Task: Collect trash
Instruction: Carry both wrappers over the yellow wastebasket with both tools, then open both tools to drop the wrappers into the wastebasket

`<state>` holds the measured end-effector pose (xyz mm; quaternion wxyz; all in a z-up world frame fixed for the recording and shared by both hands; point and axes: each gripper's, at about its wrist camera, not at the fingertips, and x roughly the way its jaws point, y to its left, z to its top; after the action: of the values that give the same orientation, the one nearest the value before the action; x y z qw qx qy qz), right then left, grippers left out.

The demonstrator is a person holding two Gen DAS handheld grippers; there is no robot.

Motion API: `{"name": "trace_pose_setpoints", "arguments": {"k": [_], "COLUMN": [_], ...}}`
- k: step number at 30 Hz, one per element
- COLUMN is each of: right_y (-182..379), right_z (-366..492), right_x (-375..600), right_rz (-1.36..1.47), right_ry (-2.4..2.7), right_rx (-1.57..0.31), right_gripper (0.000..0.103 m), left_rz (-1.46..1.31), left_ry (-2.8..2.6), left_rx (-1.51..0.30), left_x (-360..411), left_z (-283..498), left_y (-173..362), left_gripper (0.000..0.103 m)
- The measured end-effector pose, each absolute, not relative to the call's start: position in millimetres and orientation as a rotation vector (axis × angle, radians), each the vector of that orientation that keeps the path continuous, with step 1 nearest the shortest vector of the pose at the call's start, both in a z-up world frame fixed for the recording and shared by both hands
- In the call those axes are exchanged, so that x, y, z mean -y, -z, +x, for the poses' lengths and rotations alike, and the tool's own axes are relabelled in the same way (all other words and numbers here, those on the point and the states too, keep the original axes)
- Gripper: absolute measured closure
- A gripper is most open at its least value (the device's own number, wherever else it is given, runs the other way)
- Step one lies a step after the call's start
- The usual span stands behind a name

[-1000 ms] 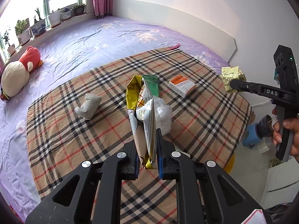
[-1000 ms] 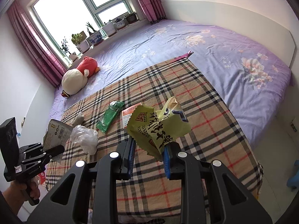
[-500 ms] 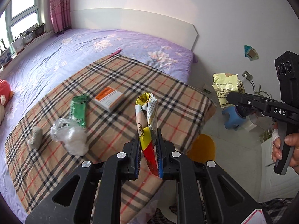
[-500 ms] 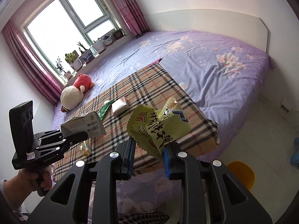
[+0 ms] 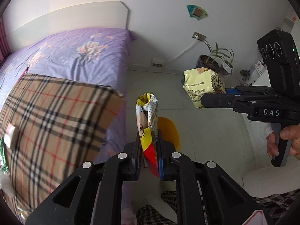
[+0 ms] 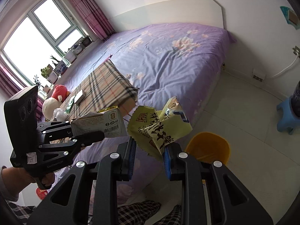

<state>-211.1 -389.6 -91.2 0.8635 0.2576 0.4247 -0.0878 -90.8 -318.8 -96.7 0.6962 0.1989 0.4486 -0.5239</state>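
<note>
My left gripper (image 5: 149, 155) is shut on a yellow, red and white snack wrapper (image 5: 148, 118), held upright above the yellow bin (image 5: 169, 129) on the floor. My right gripper (image 6: 149, 150) is shut on a crumpled yellow-green snack bag (image 6: 159, 125), with the yellow bin (image 6: 210, 146) just to its right below. The right gripper (image 5: 211, 99) with its bag (image 5: 202, 86) shows in the left wrist view at right. The left gripper (image 6: 97, 135) with its wrapper (image 6: 101, 121) shows in the right wrist view at left.
A bed with a purple sheet (image 6: 168, 56) and a plaid blanket (image 5: 46, 112) lies at left, with a small box (image 6: 78, 95), a green wrapper (image 6: 69, 103) and a clear plastic bag (image 6: 59, 112) on it. A blue stool (image 6: 288, 116) and a potted plant (image 5: 211, 61) stand on the tiled floor.
Both grippers swung right, away from the bed and over the floor, each keeping its wrapper. The yellow bin has come into view under them.
</note>
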Motion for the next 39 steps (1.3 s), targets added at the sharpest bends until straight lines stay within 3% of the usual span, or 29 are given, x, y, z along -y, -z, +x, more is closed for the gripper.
{"name": "trace_pose_setpoints", "arguments": {"k": [14,24,29,33,39], "right_y": [233,345,370,378,373], "right_z": [-239,-230,-226,-228,-235], "right_x": [465,501,507,514,519], "right_rz": [0.606,0.698,0.714,0.723,0.723], "right_ry": [0.189,0.178,0.184,0.2,0.225], "right_rx": [-1.11,-1.248,-1.272,-1.277,-1.274], "right_gripper": [0.076,0.076,0.062,0.056,0.056], "left_rz": [0.63,0.707,0.721,0.715,0.714], "left_ry": [1.231,1.14,1.112,1.094,1.08], "left_rx": [-1.223,-1.394,-1.439,-1.444,-1.448], "left_x": [435,477,488,488,485], "left_z": [-118,-118,-113,-113,-114], "left_y": [224,321,343,346,346], "left_gripper": [0.088,0.088,0.087,0.065,0.063]}}
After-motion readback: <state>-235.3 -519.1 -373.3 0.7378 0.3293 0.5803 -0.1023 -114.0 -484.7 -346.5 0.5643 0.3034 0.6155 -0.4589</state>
